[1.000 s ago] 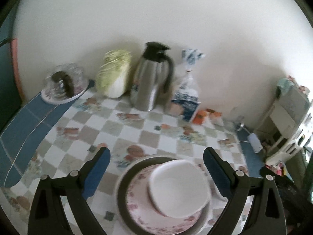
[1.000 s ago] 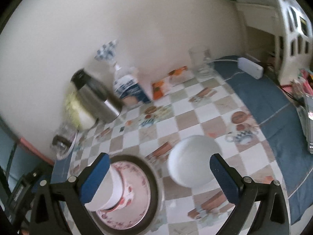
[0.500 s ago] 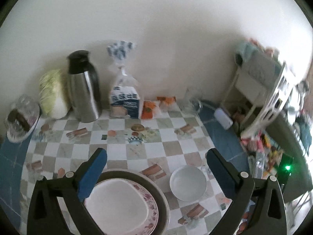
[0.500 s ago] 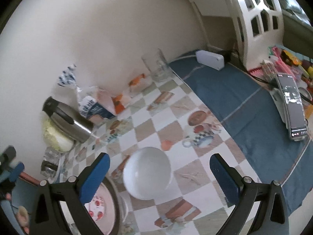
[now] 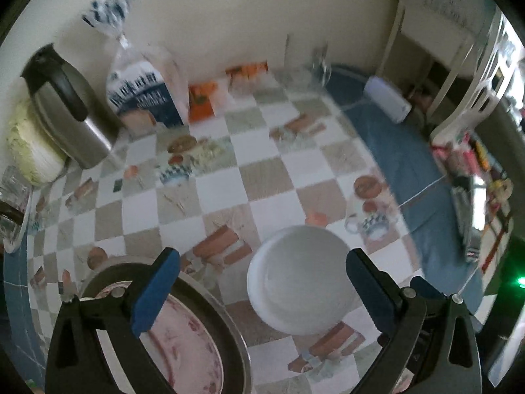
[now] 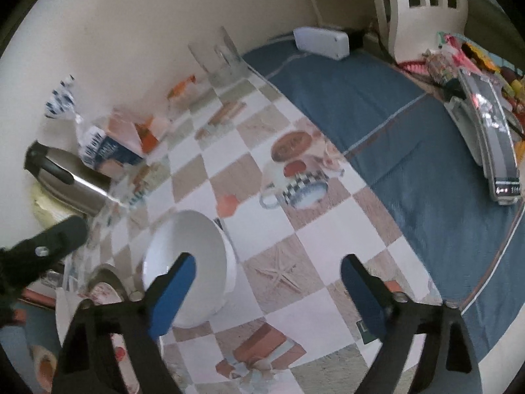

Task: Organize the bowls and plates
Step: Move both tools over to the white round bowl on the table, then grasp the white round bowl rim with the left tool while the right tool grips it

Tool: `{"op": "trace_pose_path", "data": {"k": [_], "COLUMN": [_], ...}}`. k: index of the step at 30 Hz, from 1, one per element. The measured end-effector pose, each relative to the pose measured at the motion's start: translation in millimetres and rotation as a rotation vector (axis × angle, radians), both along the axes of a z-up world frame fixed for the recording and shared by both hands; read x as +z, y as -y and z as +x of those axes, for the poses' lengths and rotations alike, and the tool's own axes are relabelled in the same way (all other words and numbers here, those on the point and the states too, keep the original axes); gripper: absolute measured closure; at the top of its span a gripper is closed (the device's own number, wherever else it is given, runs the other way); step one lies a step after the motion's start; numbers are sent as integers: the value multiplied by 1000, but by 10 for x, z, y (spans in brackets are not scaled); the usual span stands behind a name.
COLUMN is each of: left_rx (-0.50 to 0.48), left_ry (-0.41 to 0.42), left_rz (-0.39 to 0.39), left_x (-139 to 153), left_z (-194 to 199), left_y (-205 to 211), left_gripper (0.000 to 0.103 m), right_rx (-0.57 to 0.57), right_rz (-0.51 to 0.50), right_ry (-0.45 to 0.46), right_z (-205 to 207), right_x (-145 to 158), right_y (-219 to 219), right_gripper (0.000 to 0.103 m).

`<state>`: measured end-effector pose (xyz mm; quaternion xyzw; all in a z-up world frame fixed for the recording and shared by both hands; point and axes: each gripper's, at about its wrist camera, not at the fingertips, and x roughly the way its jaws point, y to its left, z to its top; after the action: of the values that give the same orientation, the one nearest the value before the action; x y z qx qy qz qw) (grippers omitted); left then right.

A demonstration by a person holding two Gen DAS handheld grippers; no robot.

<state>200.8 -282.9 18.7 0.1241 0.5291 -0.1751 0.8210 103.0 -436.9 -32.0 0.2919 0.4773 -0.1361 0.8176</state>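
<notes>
A white bowl [image 5: 302,279] stands on the checked tablecloth. My left gripper [image 5: 262,292] hangs open above it, and the bowl shows between its blue pads without touching them. To the bowl's left, a pink-flowered plate [image 5: 187,344] lies inside a dark metal-rimmed dish [image 5: 229,321], partly under the left finger. In the right wrist view, my right gripper [image 6: 269,295] is closing. Its left pad is over the inside of the bowl [image 6: 187,249] and its right pad is over bare cloth. The bowl's near wall lies between the pads, which do not press on it. The flowered plate [image 6: 105,294] shows at the lower left.
Along the wall stand a steel jug [image 5: 65,108], a bread bag [image 5: 141,88], a cabbage [image 5: 29,151] and a glass [image 5: 308,62]. A white box [image 6: 321,41] and a remote [image 6: 492,144] lie on the blue cloth at the right. A white rack [image 6: 423,3] stands beyond.
My left gripper has swung right from over the plate stack to over the white bowl. My right gripper has come down beside the bowl, its left finger now over it, jaws slightly narrower.
</notes>
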Motion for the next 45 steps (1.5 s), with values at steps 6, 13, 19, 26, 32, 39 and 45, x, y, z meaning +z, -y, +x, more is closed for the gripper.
{"op": "trace_pose_path", "data": {"k": [6,13,19,26,32,39,45], "left_rx": [14,28,49,24,31,13,28], "left_ry": [-39,-85,-125,-146,-187,-224,-217], "left_rz": [78,111,105,83,28,-13,-50], "left_x": [-308,-590,-743,-830,-926,-994,-971], "left_z": [117,167,195,113,67,-3,-26], "left_y": [48,76,56,102,97,174,146], "left_gripper": [37,48,63,64,64,87,91], "right_rx": [46,84,113,69,17,9,22], "right_rz": [20,28,28,-32,-68,22,77], "right_ry": [-27,-33,-30,-36,-46,-53,-40], "right_z": [96,193,239,191,107,92,96], "right_x": [-145,-265,-297,-232,-204,-318,-351], "right_y": [-97,-211,-285,-208,-82,-12,-63], "right_gripper": [35,56,72,74,74,77,91]}}
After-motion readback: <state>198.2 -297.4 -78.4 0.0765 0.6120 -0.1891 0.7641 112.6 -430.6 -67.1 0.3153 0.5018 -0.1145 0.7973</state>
